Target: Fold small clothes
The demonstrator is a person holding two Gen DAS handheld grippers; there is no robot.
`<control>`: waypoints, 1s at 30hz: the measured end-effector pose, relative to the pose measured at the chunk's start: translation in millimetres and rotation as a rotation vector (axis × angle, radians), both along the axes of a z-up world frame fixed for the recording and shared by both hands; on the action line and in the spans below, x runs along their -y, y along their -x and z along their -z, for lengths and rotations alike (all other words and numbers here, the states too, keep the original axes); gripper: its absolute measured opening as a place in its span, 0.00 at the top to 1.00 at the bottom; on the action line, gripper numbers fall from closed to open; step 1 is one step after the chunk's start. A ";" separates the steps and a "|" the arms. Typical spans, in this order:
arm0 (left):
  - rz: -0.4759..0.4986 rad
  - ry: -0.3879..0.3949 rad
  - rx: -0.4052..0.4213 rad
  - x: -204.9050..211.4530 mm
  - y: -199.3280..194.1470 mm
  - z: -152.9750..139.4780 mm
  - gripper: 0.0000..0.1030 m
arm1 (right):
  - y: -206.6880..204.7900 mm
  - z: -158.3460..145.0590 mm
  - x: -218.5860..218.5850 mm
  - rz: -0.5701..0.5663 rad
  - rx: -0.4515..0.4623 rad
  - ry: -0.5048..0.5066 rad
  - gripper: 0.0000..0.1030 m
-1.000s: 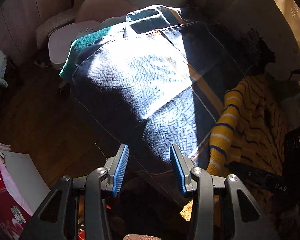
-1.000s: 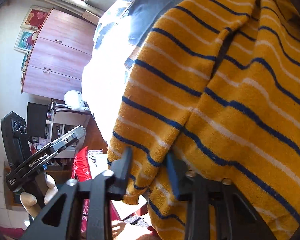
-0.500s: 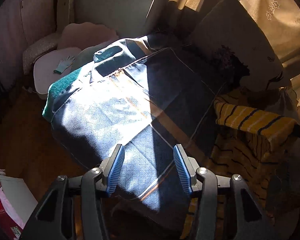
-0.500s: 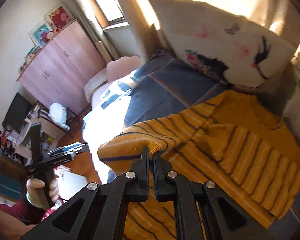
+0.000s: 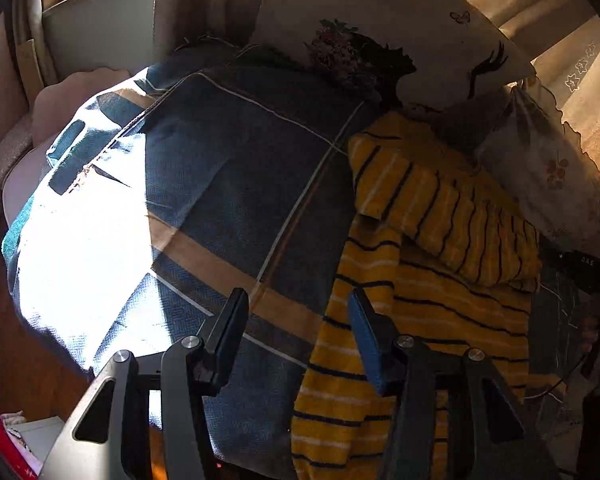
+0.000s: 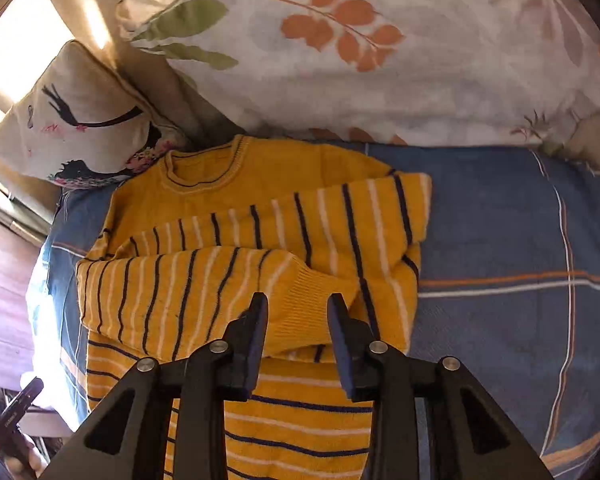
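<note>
While right gripper jaws spread, opening over sweater, left gapes

The sweater lies flat on the bedspread, both sleeves folded across its chest. Behind the sweater's collar, a leaf-print pillow leans; left of that, a face-print cushion. Right of the sweater the bedspread lies bare.

Hidden and cut off, as I see it
Yellow knitted sweater with navy and white stripes: my right view's bottom edge crops its hem; folded sleeves cover its chest. Blue checked bedspread: sunlit patch glares white, weave unreadable.
</note>
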State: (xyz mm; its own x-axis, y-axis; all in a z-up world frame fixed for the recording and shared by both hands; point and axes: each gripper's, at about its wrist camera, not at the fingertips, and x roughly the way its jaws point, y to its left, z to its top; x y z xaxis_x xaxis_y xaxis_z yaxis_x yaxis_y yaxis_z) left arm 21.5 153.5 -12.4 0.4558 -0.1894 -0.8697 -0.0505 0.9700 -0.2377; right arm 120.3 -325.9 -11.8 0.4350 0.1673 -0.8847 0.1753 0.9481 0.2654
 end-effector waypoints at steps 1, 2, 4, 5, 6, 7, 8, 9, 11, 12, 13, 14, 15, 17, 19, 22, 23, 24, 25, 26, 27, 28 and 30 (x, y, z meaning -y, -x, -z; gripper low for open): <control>0.014 -0.004 -0.008 4.9 -1.7 2.4 0.51 | 5.2 2.2 -1.8 0.011 0.005 -0.026 0.67; 0.026 -0.008 -0.014 9.5 -3.4 4.5 0.51 | 10.1 0.9 -14.8 0.011 0.018 -0.060 0.67; 0.044 -0.008 -0.026 17.1 -6.1 8.0 0.51 | 7.8 -4.6 -38.4 -0.026 0.054 -0.137 0.67; 0.051 -0.005 -0.032 20.4 -6.7 9.0 0.51 | 2.7 -8.5 -57.5 -0.061 0.066 -0.161 0.67; 0.058 -0.001 -0.035 23.0 -7.0 9.9 0.51 | -3.8 -10.5 -73.9 -0.105 0.075 -0.179 0.67; 0.065 0.003 -0.037 25.4 -6.9 10.5 0.51 | -12.1 -11.5 -94.1 -0.149 0.076 -0.190 0.67; 0.071 0.005 -0.038 27.4 -6.3 10.7 0.51 | -19.2 -12.1 -113.8 -0.182 0.073 -0.196 0.67; 0.078 0.006 -0.038 28.5 -5.5 11.1 0.51 | -30.7 -11.0 -137.5 -0.224 0.072 -0.200 0.67; 0.086 0.003 -0.041 30.5 -4.3 12.5 0.51 | -42.8 -11.9 -178.1 -0.295 0.079 -0.191 0.67; 0.087 0.003 -0.044 28.8 -3.0 13.8 0.51 | -56.8 -9.6 -202.6 -0.335 0.077 -0.185 0.67; 0.085 0.006 -0.048 27.1 -1.0 14.3 0.51 | -67.8 -5.1 -220.7 -0.359 0.068 -0.186 0.67; 0.081 0.012 -0.054 22.8 -0.3 16.1 0.51 | -80.3 0.6 -237.1 -0.378 0.052 -0.188 0.67; 0.074 0.019 -0.059 17.2 0.3 17.6 0.51 | -96.7 9.3 -255.7 -0.388 0.028 -0.180 0.67; 0.056 0.027 -0.066 4.3 1.0 21.1 0.51 | -117.9 23.6 -278.4 -0.390 -0.017 -0.162 0.66; 0.040 0.037 -0.070 -10.0 1.9 24.0 0.51 | -138.2 44.5 -295.3 -0.385 -0.083 -0.139 0.66; 0.020 0.041 -0.075 -30.3 1.8 28.8 0.51 | -154.2 59.9 -309.4 -0.393 -0.123 -0.173 0.92; 0.013 0.042 -0.079 -37.2 0.8 31.0 0.51 | -157.4 58.4 -314.7 -0.408 -0.122 -0.163 0.95; 0.006 0.045 -0.085 -43.8 -0.9 33.6 0.51 | -159.9 52.8 -320.6 -0.422 -0.098 -0.109 0.96; 0.001 0.049 -0.092 -49.4 -3.1 36.4 0.51 | -162.8 45.1 -328.8 -0.440 -0.067 -0.047 0.96; -0.003 0.049 -0.099 -54.9 -5.0 39.5 0.51 | -165.0 35.6 -337.7 -0.458 -0.037 0.020 0.96; -0.005 0.050 -0.106 -59.1 -7.3 42.4 0.51 | -168.5 27.9 -349.7 -0.479 0.000 0.102 0.96; -0.005 0.053 -0.111 -62.9 -9.8 44.5 0.51 | -171.7 21.3 -362.9 -0.502 0.040 0.188 0.96; 0.001 0.061 -0.119 -67.6 -13.6 47.2 0.51 | -176.4 19.4 -391.6 -0.552 0.113 0.406 0.96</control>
State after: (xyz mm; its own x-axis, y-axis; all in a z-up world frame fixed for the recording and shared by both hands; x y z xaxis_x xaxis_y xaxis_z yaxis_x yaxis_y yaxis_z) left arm 35.1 221.1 -59.6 0.3504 -0.2434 -0.9044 -0.0811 0.9541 -0.2882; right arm 296.7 65.7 -31.1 0.4747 0.0561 -0.8784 -0.3693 0.9186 -0.1409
